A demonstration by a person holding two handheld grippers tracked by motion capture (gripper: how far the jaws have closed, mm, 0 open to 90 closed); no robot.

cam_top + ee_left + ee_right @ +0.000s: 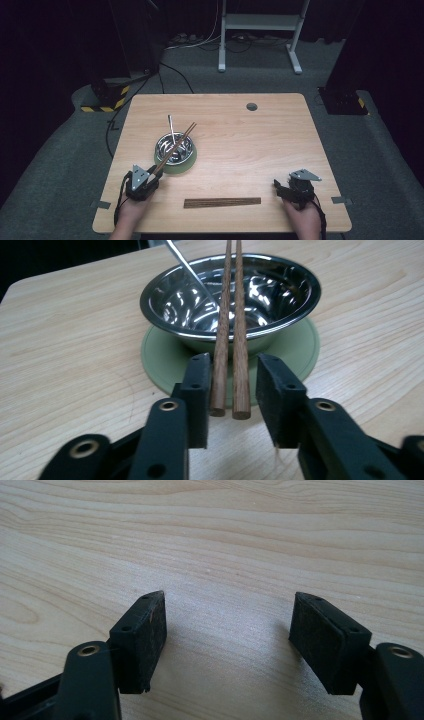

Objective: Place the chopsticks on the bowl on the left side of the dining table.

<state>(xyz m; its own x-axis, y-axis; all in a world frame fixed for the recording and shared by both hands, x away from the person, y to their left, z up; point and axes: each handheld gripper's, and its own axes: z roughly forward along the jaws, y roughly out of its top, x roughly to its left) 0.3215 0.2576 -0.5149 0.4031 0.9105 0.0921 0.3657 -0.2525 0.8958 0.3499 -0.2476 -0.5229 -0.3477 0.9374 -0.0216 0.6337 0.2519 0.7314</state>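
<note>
The left tool [232, 385] is straddling, not clenching, chopsticks [231, 330] leaning on the bowl [270, 295]; the right tool [227, 635] is gaping over bare bench [225, 540].

Dark-curtained lab, taped equipment base [105, 97]

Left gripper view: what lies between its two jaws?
The near ends of two wooden chopsticks lie side by side in the gap, running up over the steel bowl's rim. The left gripper stands open; a gap shows beside the right stick.
</note>
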